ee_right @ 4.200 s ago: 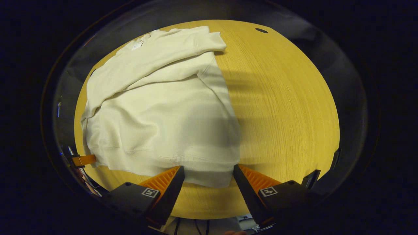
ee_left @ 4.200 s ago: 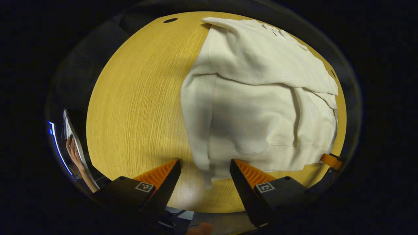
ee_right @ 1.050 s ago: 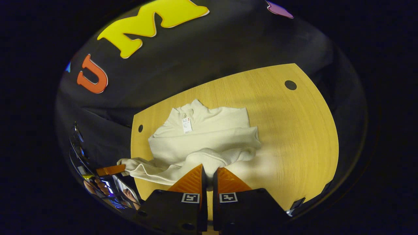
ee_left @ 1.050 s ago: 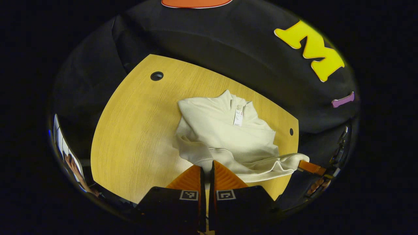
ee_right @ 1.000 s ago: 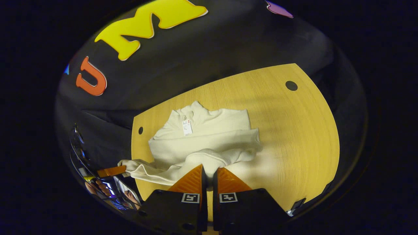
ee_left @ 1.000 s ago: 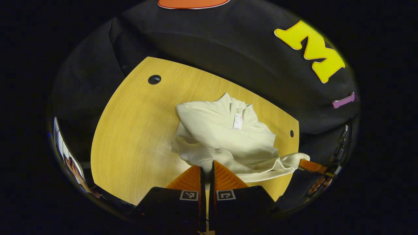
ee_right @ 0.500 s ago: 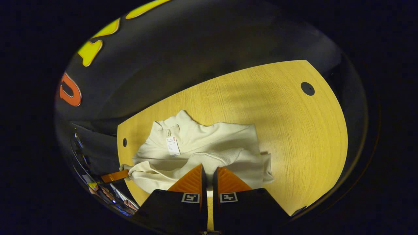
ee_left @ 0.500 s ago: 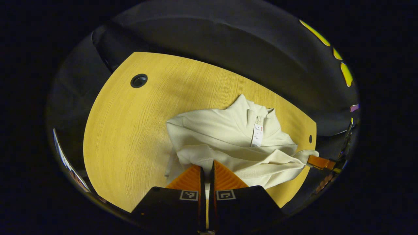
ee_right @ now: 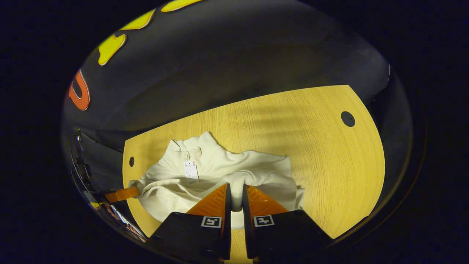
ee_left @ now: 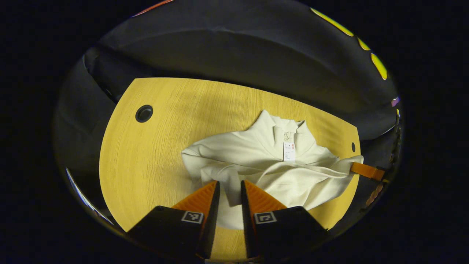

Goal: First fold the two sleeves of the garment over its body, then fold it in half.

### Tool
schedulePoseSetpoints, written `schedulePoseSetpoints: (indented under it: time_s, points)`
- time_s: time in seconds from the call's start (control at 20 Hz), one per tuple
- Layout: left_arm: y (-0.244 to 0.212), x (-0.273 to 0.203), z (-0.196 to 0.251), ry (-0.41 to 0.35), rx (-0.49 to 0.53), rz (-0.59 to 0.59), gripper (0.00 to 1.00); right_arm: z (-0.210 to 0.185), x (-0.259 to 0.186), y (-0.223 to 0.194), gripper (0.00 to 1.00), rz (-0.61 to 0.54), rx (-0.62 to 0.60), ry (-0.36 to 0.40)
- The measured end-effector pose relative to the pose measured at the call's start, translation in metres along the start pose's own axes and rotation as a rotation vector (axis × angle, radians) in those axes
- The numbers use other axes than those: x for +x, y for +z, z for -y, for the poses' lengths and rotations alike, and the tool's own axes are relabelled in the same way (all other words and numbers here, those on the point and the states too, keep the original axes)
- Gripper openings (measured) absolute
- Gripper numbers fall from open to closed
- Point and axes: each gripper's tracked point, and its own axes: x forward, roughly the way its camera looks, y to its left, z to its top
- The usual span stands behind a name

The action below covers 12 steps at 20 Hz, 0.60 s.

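Note:
A cream sweatshirt lies bunched on the yellow wooden table, collar and white tag facing me. Its lower hem is pulled over the body toward the collar. In the left gripper view, my left gripper has its jaws slightly parted, with a strip of hem lying loosely between them. In the right gripper view, my right gripper is shut on the hem of the sweatshirt, just short of the collar tag. The right gripper's finger shows at the garment's right corner, and the left gripper's finger at its left corner.
The table has round cable holes near its corners. Bare tabletop stretches left of the garment in the left gripper view and right of it in the right gripper view. Black cloth walls close in behind the table.
Both grippers, open at the hem 4 s ago, shut on it, lifted it and carried it toward the collar. In the last half second both dropped lower and the left jaws parted.

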Motion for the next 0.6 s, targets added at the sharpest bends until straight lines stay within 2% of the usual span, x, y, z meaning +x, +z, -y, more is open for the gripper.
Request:
schedulePoseSetpoints:
  time_s: [0.1,0.15,0.2,0.25,0.3,0.35,0.45,0.6]
  points:
    - [0.003,-0.001,0.001,0.009,0.002,0.02,0.75,-0.001,-0.006,0.002,0.34,0.034,-0.035,-0.012]
    - [0.003,-0.005,0.001,0.003,-0.004,0.029,0.96,-0.006,-0.009,0.007,0.29,0.063,-0.045,-0.003]
    - [0.002,-0.009,0.001,0.009,-0.013,0.038,1.0,-0.009,-0.014,0.01,0.45,0.086,-0.051,0.002]
    - [0.005,-0.013,0.0,0.009,-0.02,0.059,1.0,-0.005,-0.023,0.015,0.71,0.113,-0.057,-0.018]
    - [0.006,-0.019,0.0,0.004,-0.02,0.078,1.0,-0.003,-0.032,0.019,0.81,0.142,-0.061,-0.031]
    - [0.011,-0.026,-0.002,0.009,-0.018,0.115,1.0,-0.003,-0.038,0.024,1.0,0.174,-0.065,-0.038]
    - [0.023,-0.049,0.0,0.015,0.01,0.209,1.0,0.0,-0.06,0.033,1.0,0.24,-0.081,-0.063]
    - [0.039,-0.099,0.005,0.025,0.055,0.345,1.0,-0.007,-0.108,0.036,1.0,0.326,-0.088,-0.056]
